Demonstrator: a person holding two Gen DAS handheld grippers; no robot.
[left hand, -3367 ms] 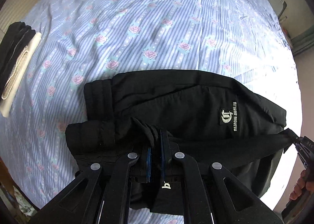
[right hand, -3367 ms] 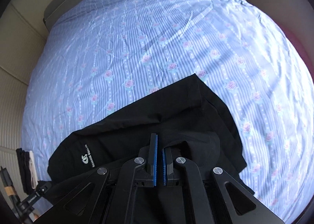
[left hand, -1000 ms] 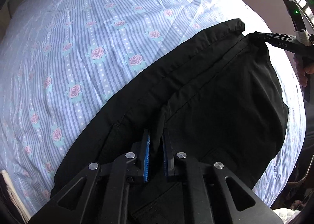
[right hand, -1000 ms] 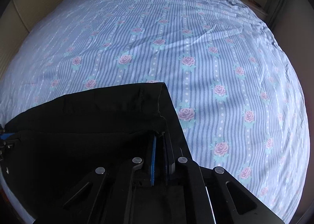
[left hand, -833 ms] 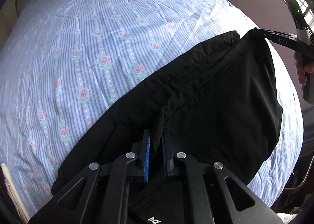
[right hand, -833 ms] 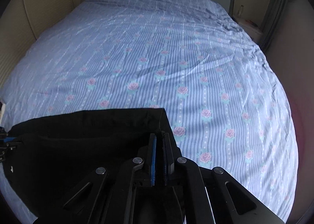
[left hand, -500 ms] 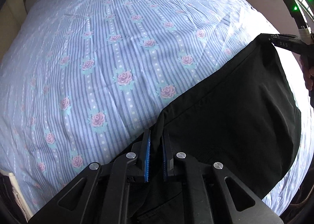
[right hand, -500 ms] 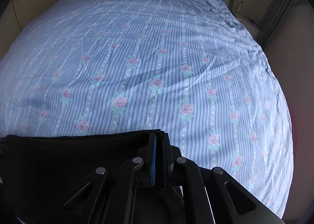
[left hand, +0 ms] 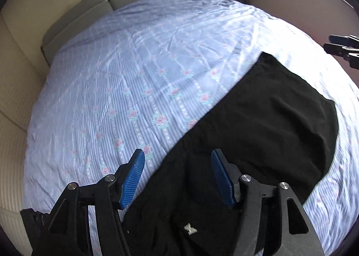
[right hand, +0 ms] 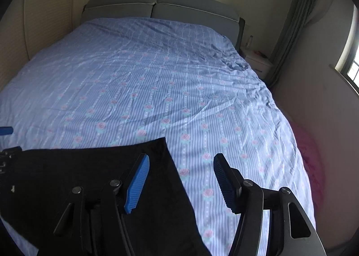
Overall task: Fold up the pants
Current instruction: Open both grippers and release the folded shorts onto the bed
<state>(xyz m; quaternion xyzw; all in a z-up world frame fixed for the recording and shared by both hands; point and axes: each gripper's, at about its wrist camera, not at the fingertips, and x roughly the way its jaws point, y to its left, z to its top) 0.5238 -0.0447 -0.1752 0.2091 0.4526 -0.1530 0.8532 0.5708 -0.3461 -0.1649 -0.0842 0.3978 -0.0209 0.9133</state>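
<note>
The black pants [left hand: 258, 134] lie spread flat on the blue striped bedsheet with pink roses [left hand: 134, 76]. My left gripper [left hand: 177, 173] is open and empty, hovering just above the pants' near edge. In the right wrist view the pants [right hand: 78, 177] fill the lower left, with one corner pointing up the bed. My right gripper [right hand: 180, 179] is open and empty, above the sheet [right hand: 157, 76] at that corner. The right gripper's open fingers also show at the right edge of the left wrist view [left hand: 343, 50].
A grey padded headboard [right hand: 157, 9] stands at the far end of the bed. A white nightstand [right hand: 258, 62] and grey curtain [right hand: 291, 20] are at the far right, by a window [right hand: 352, 65]. A dark folded item [left hand: 36, 222] lies at the lower left.
Both grippers have opened and let go of the pants, which now lie flat on the bed. Both grippers have lifted back from the fabric.
</note>
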